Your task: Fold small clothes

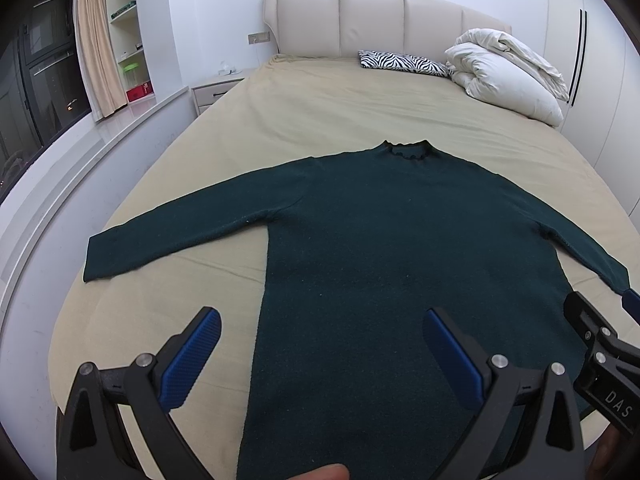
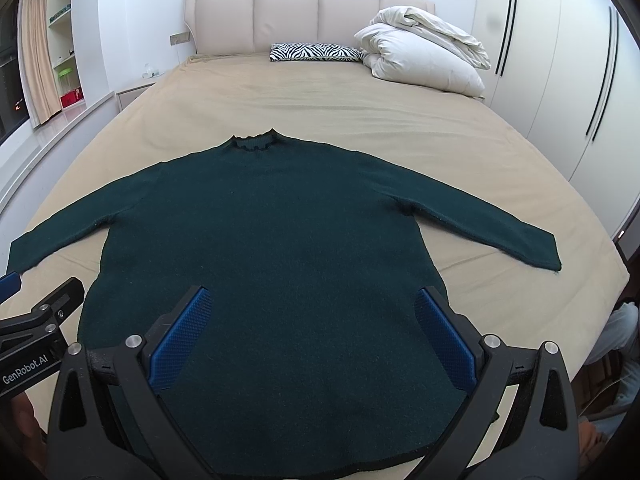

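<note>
A dark green long-sleeved sweater (image 1: 392, 220) (image 2: 272, 224) lies flat on the beige bed sheet (image 1: 320, 108) (image 2: 312, 100), collar away from me and both sleeves spread out to the sides. My left gripper (image 1: 322, 322) hovers open over the sweater's lower left edge, with nothing between its blue pads. My right gripper (image 2: 314, 300) hovers open over the lower right part of the body, also holding nothing. Each gripper shows at the edge of the other's view.
A folded white duvet (image 1: 508, 68) (image 2: 424, 52) and a zebra-print pillow (image 1: 404, 62) (image 2: 316, 52) lie at the headboard end. A nightstand (image 1: 212, 92) stands left of the bed, with a window ledge, shelves and curtain beyond. White wardrobe doors (image 2: 560, 80) line the right.
</note>
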Demonstrator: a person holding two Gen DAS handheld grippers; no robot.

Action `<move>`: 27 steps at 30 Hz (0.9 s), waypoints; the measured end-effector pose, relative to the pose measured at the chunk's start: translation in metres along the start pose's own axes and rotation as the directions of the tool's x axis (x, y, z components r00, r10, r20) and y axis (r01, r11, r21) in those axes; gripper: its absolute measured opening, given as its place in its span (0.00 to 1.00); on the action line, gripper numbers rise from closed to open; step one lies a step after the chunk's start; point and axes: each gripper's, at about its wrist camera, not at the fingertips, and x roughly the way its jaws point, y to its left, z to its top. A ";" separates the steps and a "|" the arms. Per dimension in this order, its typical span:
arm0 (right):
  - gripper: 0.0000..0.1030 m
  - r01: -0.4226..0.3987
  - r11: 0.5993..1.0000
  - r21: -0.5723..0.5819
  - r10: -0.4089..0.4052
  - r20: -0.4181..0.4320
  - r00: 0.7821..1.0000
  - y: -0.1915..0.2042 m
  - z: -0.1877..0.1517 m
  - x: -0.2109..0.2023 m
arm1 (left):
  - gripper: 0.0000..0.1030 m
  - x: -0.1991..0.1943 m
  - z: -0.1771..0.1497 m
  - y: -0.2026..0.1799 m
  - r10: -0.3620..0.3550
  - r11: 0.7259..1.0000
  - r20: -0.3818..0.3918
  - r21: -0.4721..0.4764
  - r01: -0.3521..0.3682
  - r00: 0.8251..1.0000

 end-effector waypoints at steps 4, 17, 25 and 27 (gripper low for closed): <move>1.00 -0.001 1.000 0.001 0.001 -0.002 1.000 -0.001 -0.001 0.001 | 1.00 0.000 0.000 0.000 -0.001 1.000 0.000 0.001 0.001 1.000; 1.00 -0.001 1.000 0.006 0.001 -0.014 1.000 -0.003 -0.001 0.006 | 1.00 0.001 -0.001 0.000 0.006 1.000 -0.010 -0.011 -0.007 1.000; 1.00 0.001 1.000 0.008 -0.001 -0.021 1.000 -0.003 0.001 0.008 | 1.00 0.001 0.001 -0.004 0.028 1.000 -0.009 -0.009 -0.028 1.000; 1.00 -0.005 1.000 0.011 0.005 -0.026 1.000 -0.003 0.002 0.010 | 1.00 0.002 0.003 -0.006 0.043 0.999 -0.006 -0.005 -0.043 0.999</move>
